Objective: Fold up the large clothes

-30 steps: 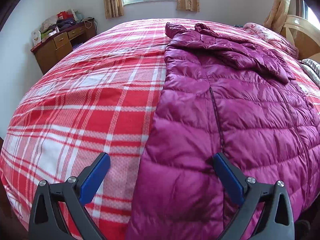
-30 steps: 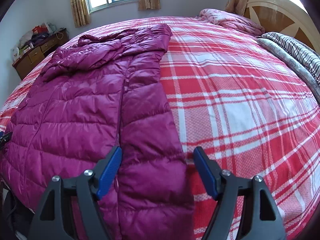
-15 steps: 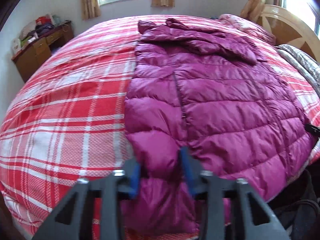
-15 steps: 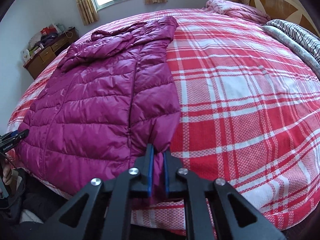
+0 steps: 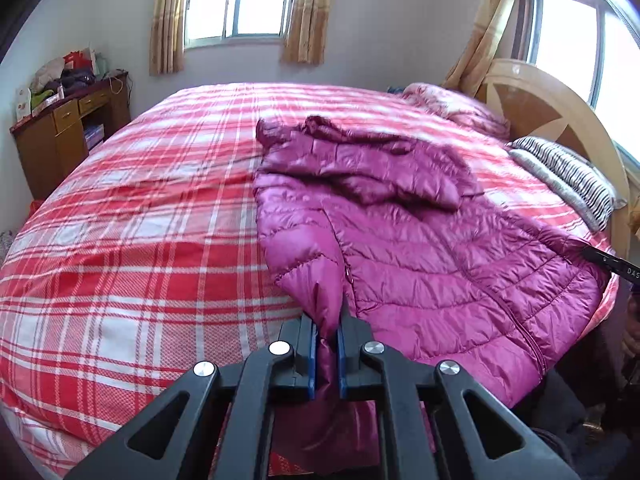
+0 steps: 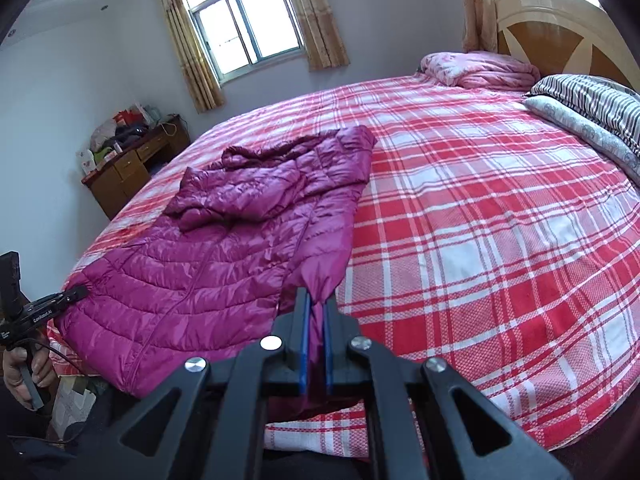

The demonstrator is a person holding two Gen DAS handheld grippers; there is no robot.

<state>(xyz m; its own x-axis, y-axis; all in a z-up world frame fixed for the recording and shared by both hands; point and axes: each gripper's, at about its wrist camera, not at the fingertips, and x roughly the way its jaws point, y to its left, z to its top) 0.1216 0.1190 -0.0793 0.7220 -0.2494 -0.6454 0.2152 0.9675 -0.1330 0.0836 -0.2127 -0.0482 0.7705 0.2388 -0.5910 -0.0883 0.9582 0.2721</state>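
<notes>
**Both grippers pinching the jacket hem, corners lifted off the bed**

The magenta puffer jacket (image 5: 420, 248) lay lengthwise on the red-and-white plaid bedspread (image 5: 132, 264), hood end toward the far window, hem end at the near edge of the bed. Shiny quilted fabric, horizontal stitched channels, w/ a zip line running down the front. Upper part looked rumpled: a sleeve or the hood was folded across the chest in a loose heap. Lower body lay fairly flat, sagging a bit over the bed edge.

Left gripper (image 5: 327, 344) had its blue pads clamped tight on one hem corner; fabric bunched into a narrow tuck between them & pulled up in a peak. Right gripper (image 6: 316, 340) did the same on the other hem corner, jaws closed down to just the thickness of the cloth. Both jaws had just been closing, w/ jacket fabric between them.

From the right wrist view, a person's hand (image 6: 24, 372) showed at the left, wrapped round the handle of the other tool. Striped pillow (image 6: 592, 100) & a pink quilt (image 6: 480, 70) sat by the wooden headboard (image 6: 560, 32), well apart from the jacket. A cluttered wooden desk (image 5: 68, 128) stood against the far wall.
</notes>
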